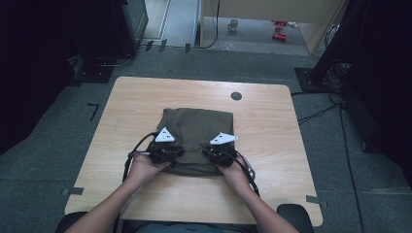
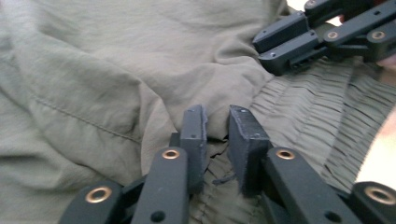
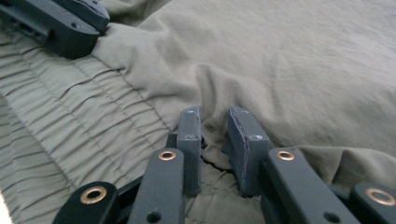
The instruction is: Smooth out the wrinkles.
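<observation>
One olive garment [image 1: 197, 138] lies folded on the counter [image 1: 272, 126], its near hem hidden under both hands. The left fingers [image 2: 215, 123] and right fingers [image 3: 215, 122] each pinch a fold beside the gathered waistband [image 3: 79, 121], narrowly parted. Two grippers, one garment.

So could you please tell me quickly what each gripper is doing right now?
Left gripper: closed on the olive garment.
Right gripper: closed on the same garment.
</observation>
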### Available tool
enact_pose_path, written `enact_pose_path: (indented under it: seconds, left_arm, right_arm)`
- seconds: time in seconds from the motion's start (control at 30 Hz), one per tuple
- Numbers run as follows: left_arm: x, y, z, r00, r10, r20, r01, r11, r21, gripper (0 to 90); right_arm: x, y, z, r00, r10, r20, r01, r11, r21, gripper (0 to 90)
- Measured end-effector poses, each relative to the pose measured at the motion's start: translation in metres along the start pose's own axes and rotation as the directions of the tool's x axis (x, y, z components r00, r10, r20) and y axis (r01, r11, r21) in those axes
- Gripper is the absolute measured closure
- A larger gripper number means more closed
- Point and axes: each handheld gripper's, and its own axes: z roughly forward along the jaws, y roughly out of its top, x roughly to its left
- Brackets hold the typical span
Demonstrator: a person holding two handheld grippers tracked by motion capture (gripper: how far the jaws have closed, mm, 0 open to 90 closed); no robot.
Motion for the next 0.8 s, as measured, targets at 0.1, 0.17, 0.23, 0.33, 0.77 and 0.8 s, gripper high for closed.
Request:
enact_pose_path:
  seconds: [0.1,0.17,0.23,0.33,0.77,0.8]
  left_arm:
    - [0.002,0.001,-0.001,0.9998,-0.020,0.008,0.020,0.9998,0.001,75.2]
    - [0.002,0.003,-0.005,0.9989,-0.041,0.021,0.041,0.9992,0.000,73.4]
    - [0.003,0.005,-0.013,0.9981,-0.053,0.032,0.053,0.9985,-0.011,70.0]
    - [0.002,0.005,-0.026,0.9999,-0.015,0.007,0.015,0.9998,-0.015,69.6]
    - [0.031,0.030,-0.006,0.9990,-0.031,0.033,0.032,0.9988,-0.037,72.4]
    - [0.032,0.029,0.000,0.9994,-0.023,0.028,0.023,0.9997,-0.010,72.4]
  right_arm:
    - [-0.002,0.001,0.001,0.9996,0.028,0.003,-0.028,1.000,-0.011,74.3]
    - [-0.001,0.002,-0.004,0.9988,0.048,-0.004,-0.048,0.999,-0.021,71.8]
    - [-0.001,0.004,-0.012,0.9976,0.067,-0.019,-0.067,0.997,-0.038,70.3]
    - [0.004,0.006,-0.026,0.9986,0.051,-0.015,-0.052,0.997,-0.052,70.3]
    - [-0.008,0.000,-0.039,0.9976,0.066,0.023,-0.066,0.998,-0.017,73.1]
    - [-0.009,-0.001,-0.038,0.9977,0.063,0.026,-0.063,0.998,-0.009,73.1]
